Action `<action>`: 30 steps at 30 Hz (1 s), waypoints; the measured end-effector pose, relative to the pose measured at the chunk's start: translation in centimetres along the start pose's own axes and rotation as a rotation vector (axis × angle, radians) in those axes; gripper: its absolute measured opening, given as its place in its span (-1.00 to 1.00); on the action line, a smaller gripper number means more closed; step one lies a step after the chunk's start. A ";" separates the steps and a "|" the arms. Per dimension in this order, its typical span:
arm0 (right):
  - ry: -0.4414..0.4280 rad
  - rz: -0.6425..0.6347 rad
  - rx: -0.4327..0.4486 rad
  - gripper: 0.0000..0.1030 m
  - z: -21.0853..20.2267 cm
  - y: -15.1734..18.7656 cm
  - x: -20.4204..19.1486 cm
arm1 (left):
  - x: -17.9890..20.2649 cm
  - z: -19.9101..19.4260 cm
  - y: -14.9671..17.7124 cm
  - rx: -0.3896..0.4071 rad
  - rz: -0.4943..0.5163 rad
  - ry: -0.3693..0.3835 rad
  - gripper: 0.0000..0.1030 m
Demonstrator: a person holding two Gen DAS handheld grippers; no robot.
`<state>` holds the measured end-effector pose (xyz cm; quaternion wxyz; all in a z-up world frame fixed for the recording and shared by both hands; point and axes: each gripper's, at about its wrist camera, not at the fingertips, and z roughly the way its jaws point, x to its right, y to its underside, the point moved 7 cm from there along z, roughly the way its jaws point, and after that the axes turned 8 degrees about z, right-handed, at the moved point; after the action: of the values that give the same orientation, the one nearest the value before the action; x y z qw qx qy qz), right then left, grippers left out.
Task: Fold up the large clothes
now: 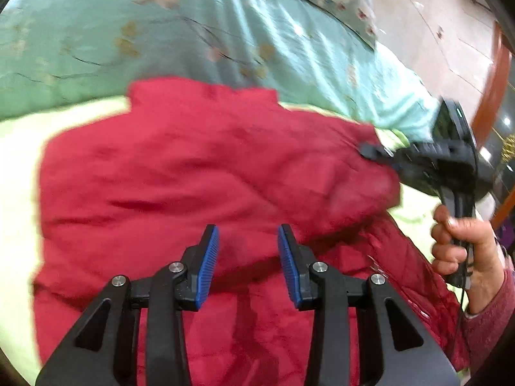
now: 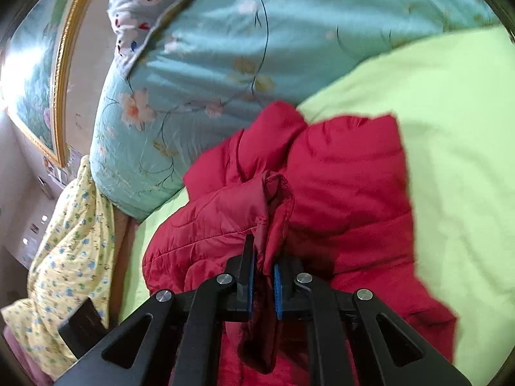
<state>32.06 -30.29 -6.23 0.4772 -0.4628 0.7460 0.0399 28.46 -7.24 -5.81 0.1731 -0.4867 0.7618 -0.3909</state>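
The red padded jacket [image 1: 199, 173] is spread on the lime green sheet [image 1: 19, 173], just in front of the teal floral quilt [image 1: 225, 32]. The left gripper [image 1: 248, 257] hangs over the jacket with its blue pads wide apart, gripping nothing. Only the right wrist view shows the right gripper [image 2: 264, 276] clenched on a bunched fold of the jacket; the left view just catches it from outside at the jacket's right edge, person's hand [image 1: 457, 244] on the handle. Right view also shows a framed painting [image 2: 35, 74] beyond the quilt
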 end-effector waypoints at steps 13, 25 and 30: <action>0.155 -0.064 -0.005 -0.43 2.2 0.9 2.8 | -9.3 4.2 1.0 -0.096 -0.148 -0.086 -0.31; 0.242 -0.364 0.110 -0.23 0.2 2.4 -5.3 | -9.3 4.9 1.4 -0.087 -0.154 -0.110 -0.31; 0.418 -0.429 -0.002 -0.26 5.7 4.7 -2.3 | -9.3 4.7 1.4 -0.084 -0.146 -0.106 -0.31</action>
<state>32.74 -23.26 -9.38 0.3103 -0.6083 0.7133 -0.1574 34.99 -0.76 -10.94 0.1635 -0.5676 0.7299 -0.3440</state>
